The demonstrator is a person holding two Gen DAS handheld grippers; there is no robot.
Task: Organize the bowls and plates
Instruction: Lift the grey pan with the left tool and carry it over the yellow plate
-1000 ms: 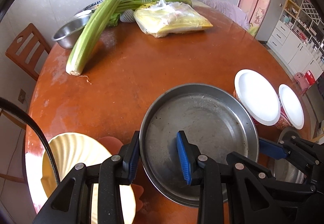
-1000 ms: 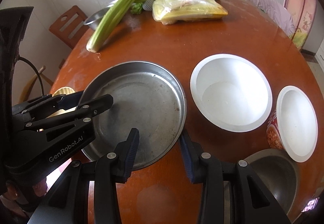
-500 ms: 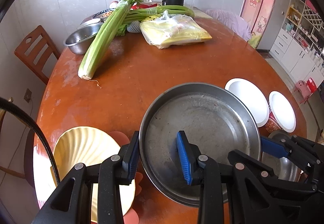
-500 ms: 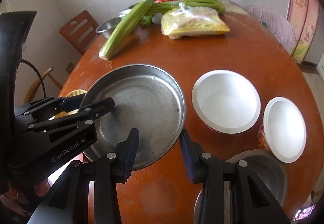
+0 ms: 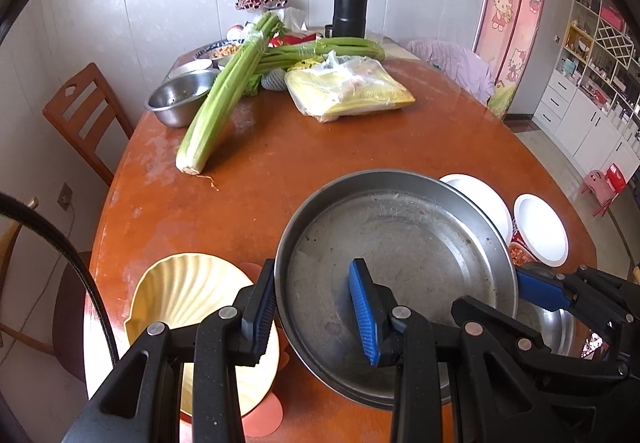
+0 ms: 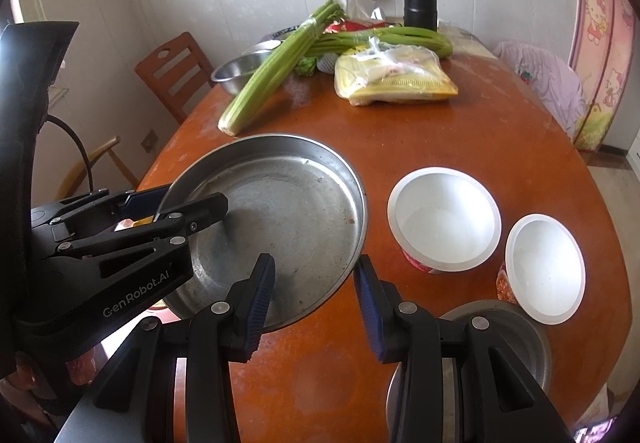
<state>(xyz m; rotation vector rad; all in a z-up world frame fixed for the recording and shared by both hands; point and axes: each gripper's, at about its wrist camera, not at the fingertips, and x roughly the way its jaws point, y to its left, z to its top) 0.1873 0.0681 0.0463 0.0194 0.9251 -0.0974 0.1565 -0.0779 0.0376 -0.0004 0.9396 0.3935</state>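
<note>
The steel pan [image 5: 400, 243] hung tilted above the tabletop [image 5: 360, 147] with nothing in it but scuffs and specks, its far rim raised and its near rim low toward me. My left hand-held gripper [image 5: 316, 313] straddled the pan's left rim, one blue pad outside the wall and one inside on the floor, the fingers part-way apart and seemingly pinching that rim. My right hand-held gripper [image 6: 316, 301] straddled the pan's near right rim in the same way, with a wider gap; I could not tell whether its pads actually pressed the metal. Right of that gripper stood a large white bowl [image 6: 444, 219] and, further right, a small white bowl [image 6: 544, 267], both bare inside. Under its right finger sat a steel bowl [image 6: 500, 327], mostly hidden. Below my left gripper lay a yellow shell-shaped plate [image 5: 184, 291], nothing on it.
</note>
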